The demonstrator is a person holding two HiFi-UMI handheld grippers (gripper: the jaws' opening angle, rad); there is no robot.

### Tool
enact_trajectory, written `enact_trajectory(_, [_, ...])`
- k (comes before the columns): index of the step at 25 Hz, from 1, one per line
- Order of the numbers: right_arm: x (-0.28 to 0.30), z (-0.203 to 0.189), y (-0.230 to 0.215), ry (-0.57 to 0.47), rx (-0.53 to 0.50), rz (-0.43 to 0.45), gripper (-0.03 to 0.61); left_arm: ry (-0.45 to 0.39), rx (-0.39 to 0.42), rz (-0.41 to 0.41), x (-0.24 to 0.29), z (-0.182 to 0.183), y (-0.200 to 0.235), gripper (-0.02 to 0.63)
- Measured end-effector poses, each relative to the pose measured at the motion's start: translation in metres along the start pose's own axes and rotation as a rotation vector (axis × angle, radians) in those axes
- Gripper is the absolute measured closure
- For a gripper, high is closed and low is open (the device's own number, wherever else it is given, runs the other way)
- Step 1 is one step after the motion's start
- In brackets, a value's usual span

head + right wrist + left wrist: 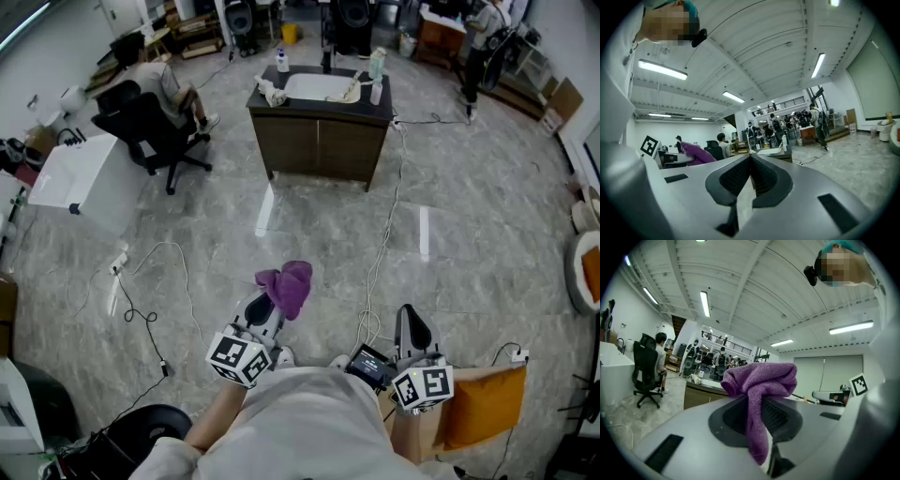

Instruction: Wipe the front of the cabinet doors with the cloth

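Note:
A purple cloth (pixel 287 285) bunches out of my left gripper (pixel 267 302), whose jaws are shut on it; in the left gripper view the purple cloth (pixel 761 394) drapes over the closed jaws. My right gripper (pixel 412 328) is held low at the right, jaws shut with nothing between them; its own view shows the tips of the right gripper (pixel 750 157) meeting. The cabinet (pixel 321 141) with two dark wooden doors stands well ahead across the floor, under a sink counter. From the right gripper view the cabinet (pixel 776 152) looks small and far.
A person sits on a black office chair (pixel 145 122) left of the cabinet, by a white table (pixel 80 178). Cables (pixel 380 253) trail over the grey floor. Bottles and a cloth sit on the counter (pixel 267 101). An orange cushion (pixel 483 408) lies at lower right.

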State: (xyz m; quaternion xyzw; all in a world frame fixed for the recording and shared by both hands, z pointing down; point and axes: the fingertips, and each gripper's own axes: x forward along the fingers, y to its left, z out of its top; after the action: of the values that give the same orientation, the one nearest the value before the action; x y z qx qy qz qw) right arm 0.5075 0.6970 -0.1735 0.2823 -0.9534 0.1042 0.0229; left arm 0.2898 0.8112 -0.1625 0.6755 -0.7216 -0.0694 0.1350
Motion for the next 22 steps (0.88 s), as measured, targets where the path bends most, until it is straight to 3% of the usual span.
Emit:
enact_trajectory(5, [0.003,-0.011,0.048,-0.022,0.081,-0.023,0.551,-0.044,0.01,-0.027,-0.03,0.024,0.026,0.553])
enact_trajectory(11, [0.01,-0.02,0.111,-0.023,0.086,-0.024,0.551,0.002,-0.002,-0.006,-0.076,0.009,0.071,0.552])
enact_trajectory(17, [0.001,-0.029,0.112,0.009,0.074,-0.058,0.551,0.034,-0.004,-0.025,-0.073,-0.014,0.085,0.554])
enact_trajectory(22, [0.012,-0.025,0.097,0.0,0.122,-0.038,0.551,-0.008,-0.016,-0.05,-0.045,0.001,0.075,0.552])
